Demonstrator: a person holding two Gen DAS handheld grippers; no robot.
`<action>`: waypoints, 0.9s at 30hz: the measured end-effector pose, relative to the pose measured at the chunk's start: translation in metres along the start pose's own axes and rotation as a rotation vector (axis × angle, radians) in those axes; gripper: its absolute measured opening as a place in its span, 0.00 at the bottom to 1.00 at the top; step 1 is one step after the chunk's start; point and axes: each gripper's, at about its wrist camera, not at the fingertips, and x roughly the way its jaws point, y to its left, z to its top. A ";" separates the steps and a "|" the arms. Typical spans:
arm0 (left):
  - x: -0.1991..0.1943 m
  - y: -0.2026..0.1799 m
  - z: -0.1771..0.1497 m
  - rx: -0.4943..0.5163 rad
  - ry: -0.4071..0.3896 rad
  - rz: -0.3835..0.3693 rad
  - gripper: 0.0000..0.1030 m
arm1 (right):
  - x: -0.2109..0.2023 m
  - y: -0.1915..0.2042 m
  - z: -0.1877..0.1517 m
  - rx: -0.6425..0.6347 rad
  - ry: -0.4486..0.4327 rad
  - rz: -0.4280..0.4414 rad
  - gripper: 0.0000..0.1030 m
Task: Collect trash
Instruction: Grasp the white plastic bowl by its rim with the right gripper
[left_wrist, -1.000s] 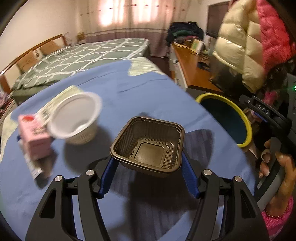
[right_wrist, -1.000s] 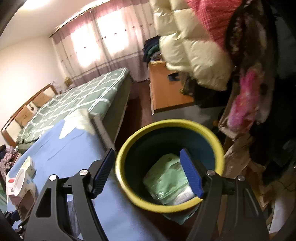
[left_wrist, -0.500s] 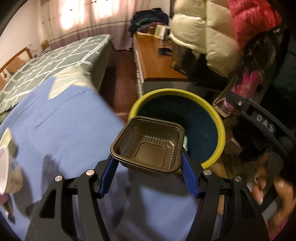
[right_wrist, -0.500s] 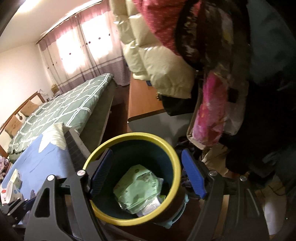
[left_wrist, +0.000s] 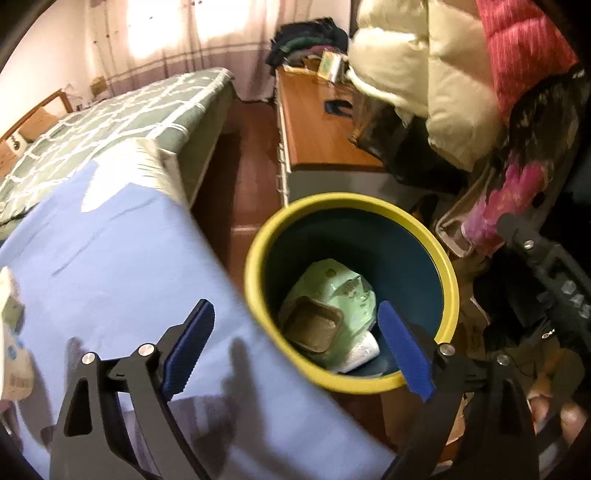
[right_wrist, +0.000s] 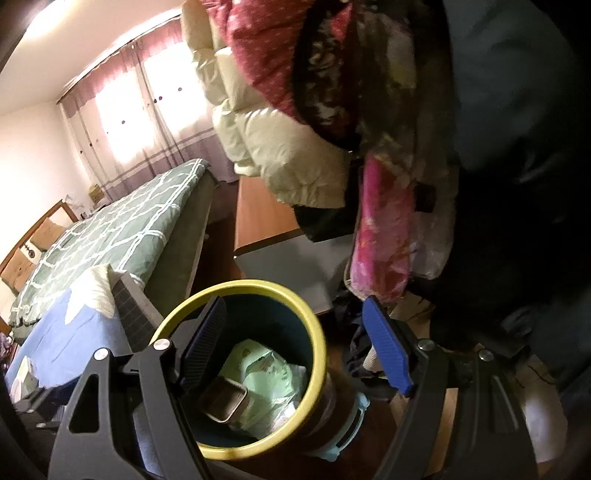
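Bedroom under window light; green checked bed (left_wrist: 110, 118) at far left, blue cloth (left_wrist: 110, 266) over the near surface, wooden desk (left_wrist: 317, 129) behind, coats (left_wrist: 436, 74) hanging at right.

At the far left edge of the cloth, a pale carton (left_wrist: 11, 332), blurred, not yet collected; could be forgotten, being almost out of sight.

Left gripper (left_wrist: 295, 347) hanging over the near rim of the bin (left_wrist: 258, 236), jaws opening with nothing between them; brown tray (left_wrist: 314, 328) lying down in the bin, tilted against a green packet (left_wrist: 332, 291), with what looks like a white roll (left_wrist: 364, 350) below.

Risks from here: left finger (left_wrist: 188, 343) over the cloth edge, right finger (left_wrist: 402, 347) over the bin mouth, so a careless pull back could catch the yellow rim and tip the bin off its spot by the surface's edge.

Right gripper (right_wrist: 295, 350) spread wide and empty, one finger (right_wrist: 207, 343) inside the bin's outline, the other (right_wrist: 386, 350) outside; looks like straddling the rim, though contact cannot be told; any swing toward the left could knock the bin or clash with the other gripper, both crowding the same opening.

Further right, pink bag (right_wrist: 380, 236) dangling near the bin; could snag a finger.
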 end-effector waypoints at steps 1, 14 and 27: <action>-0.012 0.008 -0.004 -0.012 -0.023 0.008 0.88 | 0.000 0.004 -0.001 -0.009 0.004 0.006 0.71; -0.147 0.142 -0.077 -0.197 -0.235 0.227 0.95 | -0.021 0.080 -0.020 -0.134 0.021 0.122 0.74; -0.223 0.328 -0.173 -0.526 -0.340 0.533 0.95 | -0.050 0.213 -0.069 -0.388 0.088 0.342 0.78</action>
